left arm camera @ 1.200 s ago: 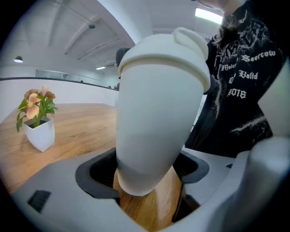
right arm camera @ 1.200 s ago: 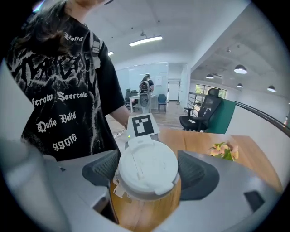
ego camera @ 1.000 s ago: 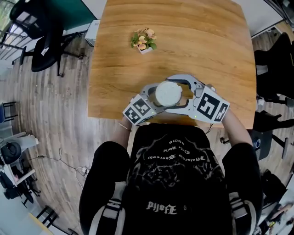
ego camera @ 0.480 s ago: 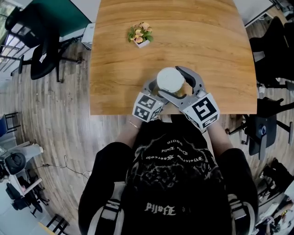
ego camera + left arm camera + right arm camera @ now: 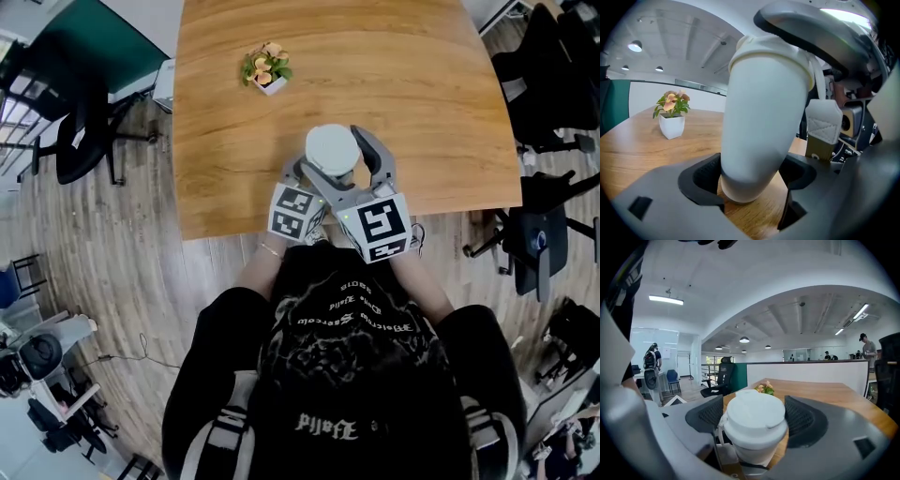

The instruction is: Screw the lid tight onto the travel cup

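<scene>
A white travel cup (image 5: 761, 122) stands near the front edge of the wooden table (image 5: 422, 103), with its white lid (image 5: 330, 148) on top. My left gripper (image 5: 317, 176) is shut on the cup low on its body, and in the left gripper view both pads (image 5: 705, 176) sit against the base. My right gripper (image 5: 334, 152) reaches over the top, its jaws closing on the lid (image 5: 754, 420), which sits between them with a pad at each side. A white and tan strap (image 5: 824, 126) hangs off the cup.
A small white pot of flowers (image 5: 265, 70) stands at the table's far left, well beyond the cup. Black office chairs (image 5: 80, 122) stand on the wooden floor at both sides of the table. People stand far off in the room (image 5: 650, 364).
My right gripper has swung clockwise round the lid, from the cup's right to its near side. The left gripper stays on the cup's base. The head camera has shifted.
</scene>
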